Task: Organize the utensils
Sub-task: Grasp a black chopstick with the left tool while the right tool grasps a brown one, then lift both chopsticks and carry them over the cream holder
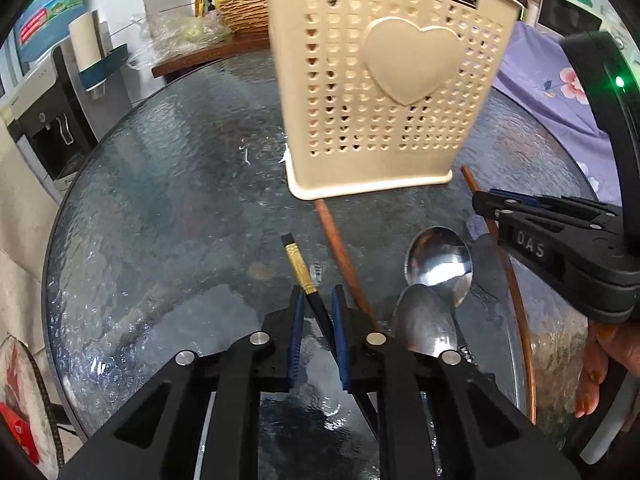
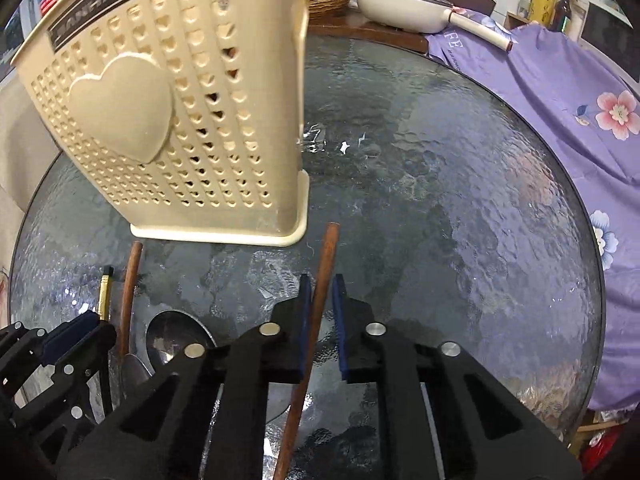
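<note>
A cream perforated utensil holder [image 1: 384, 92] [image 2: 160, 120] with a raised heart stands upright on the round glass table [image 1: 180, 200]. My left gripper [image 1: 317, 294] is shut on a black chopstick [image 1: 298, 264] with a gold band, which runs slantwise between the blue pads. In the right wrist view my right gripper [image 2: 321, 280] is shut on a brown wooden chopstick [image 2: 328, 248] whose tip points at the holder's base. A second brown chopstick [image 1: 340, 244] lies loose between the two grippers. Two steel spoons [image 1: 440, 260] [image 1: 426, 324] lie overlapping beside it.
A purple flowered cloth [image 2: 560, 100] covers the table's right side. Behind the table a wooden counter holds a cream pan [image 2: 400, 4] and a wicker basket [image 1: 244, 12]. A water dispenser [image 1: 52, 120] stands left of the table. A hand [image 1: 600, 368] grips the right tool.
</note>
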The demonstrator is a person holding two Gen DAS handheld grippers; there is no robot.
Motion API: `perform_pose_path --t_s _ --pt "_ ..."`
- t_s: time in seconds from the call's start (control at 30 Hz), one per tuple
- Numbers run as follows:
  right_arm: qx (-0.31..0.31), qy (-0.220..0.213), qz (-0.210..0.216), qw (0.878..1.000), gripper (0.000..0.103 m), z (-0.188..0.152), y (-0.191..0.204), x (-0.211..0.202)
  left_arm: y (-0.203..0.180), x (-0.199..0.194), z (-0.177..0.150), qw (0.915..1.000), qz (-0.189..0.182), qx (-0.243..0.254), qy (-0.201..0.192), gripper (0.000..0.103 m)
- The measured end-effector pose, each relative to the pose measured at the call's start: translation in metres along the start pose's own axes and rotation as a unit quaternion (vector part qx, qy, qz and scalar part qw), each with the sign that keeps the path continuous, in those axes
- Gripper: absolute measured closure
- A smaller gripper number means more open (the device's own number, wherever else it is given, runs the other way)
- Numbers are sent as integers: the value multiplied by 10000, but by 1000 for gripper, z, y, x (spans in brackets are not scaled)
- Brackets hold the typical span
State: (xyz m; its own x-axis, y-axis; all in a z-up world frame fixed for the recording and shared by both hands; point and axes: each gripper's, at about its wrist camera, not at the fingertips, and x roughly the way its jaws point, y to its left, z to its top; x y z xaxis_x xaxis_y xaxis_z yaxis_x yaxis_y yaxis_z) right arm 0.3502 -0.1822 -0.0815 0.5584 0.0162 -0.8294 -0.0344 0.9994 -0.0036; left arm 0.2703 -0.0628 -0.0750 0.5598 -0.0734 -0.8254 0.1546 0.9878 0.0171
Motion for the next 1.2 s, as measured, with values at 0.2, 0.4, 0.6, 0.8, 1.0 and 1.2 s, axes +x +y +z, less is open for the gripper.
perform_pose_path --t_s 0.2,0.4,0.6,0.8,1.0,1.2 --pt "-66 -22 71 10000 95 -2 0 -2 -2 -2 -3 10000 -54 1 -8 92" --pt "112 -131 270 9995 96 -6 -9 -3 6 -1 -2 9999 -104 -72 -28 96" --pt "348 -243 601 9973 96 -9 -22 -5 15 1 1 9992 -286 -280 -61 96" --pt "519 -477 782 9944 96 -10 -33 -16 24 -4 7 9982 -389 -405 -186 96" --pt "635 -850 1096 9883 96 -10 -41 -41 31 -28 10 9954 -570 -575 -510 96" --pt "628 -1278 1446 9792 96 -9 -46 -75 44 -58 13 9864 -1074 -823 -935 96"
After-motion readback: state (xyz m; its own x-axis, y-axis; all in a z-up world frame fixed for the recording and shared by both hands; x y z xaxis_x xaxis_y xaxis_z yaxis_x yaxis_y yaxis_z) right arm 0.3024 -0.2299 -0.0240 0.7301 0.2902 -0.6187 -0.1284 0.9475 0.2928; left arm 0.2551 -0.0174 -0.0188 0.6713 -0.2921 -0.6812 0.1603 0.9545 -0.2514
